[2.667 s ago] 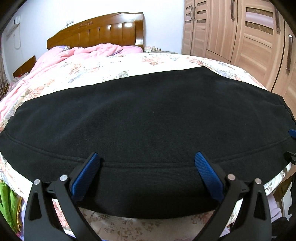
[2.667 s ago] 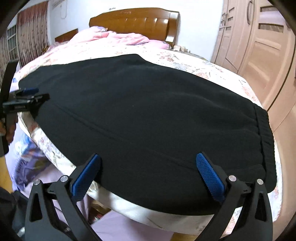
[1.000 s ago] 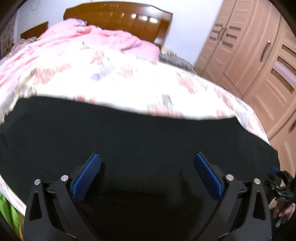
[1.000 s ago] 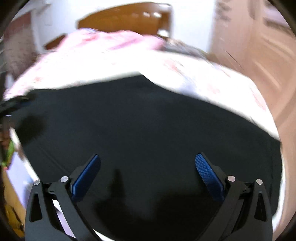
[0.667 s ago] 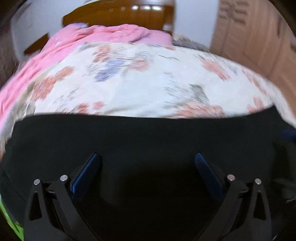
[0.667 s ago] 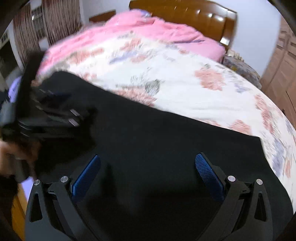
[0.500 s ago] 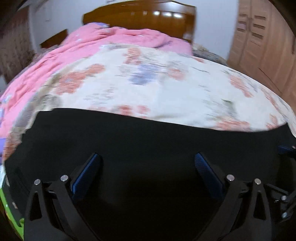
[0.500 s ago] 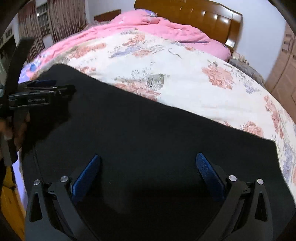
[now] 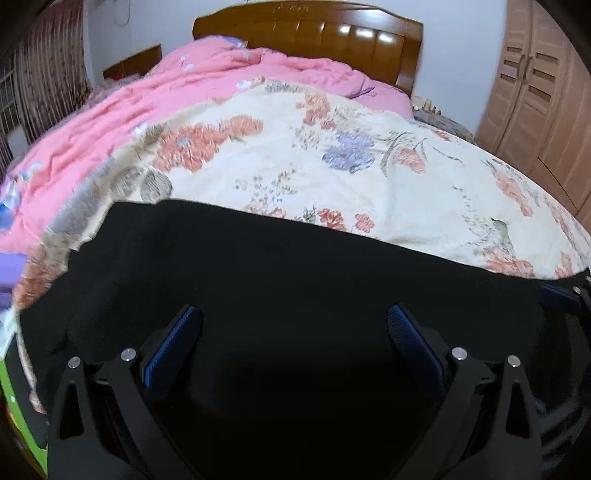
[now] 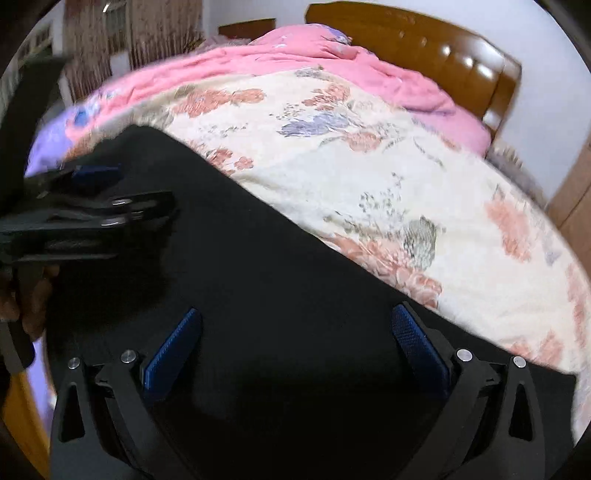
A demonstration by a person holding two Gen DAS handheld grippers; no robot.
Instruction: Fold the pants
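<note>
The black pants (image 9: 295, 280) lie flat across the near part of the floral bed cover, and they also show in the right wrist view (image 10: 288, 295). My left gripper (image 9: 291, 343) is open and hovers low over the pants, nothing between its blue pads. My right gripper (image 10: 295, 343) is open too, over the pants further right. In the right wrist view the left gripper (image 10: 122, 192) shows from the side at the left edge. In the left wrist view part of the right gripper (image 9: 565, 295) shows at the far right edge.
A cream floral bed cover (image 9: 332, 166) stretches behind the pants. A rumpled pink quilt (image 9: 184, 96) lies near the wooden headboard (image 9: 314, 33). Wooden wardrobe doors (image 9: 535, 96) stand at the right. Curtains (image 10: 159, 33) hang at the left.
Both grippers have moved forward and down over the pants; the pants' far edge now lies much nearer than 2.7 s ago, with more bed cover showing. Both stay open.
</note>
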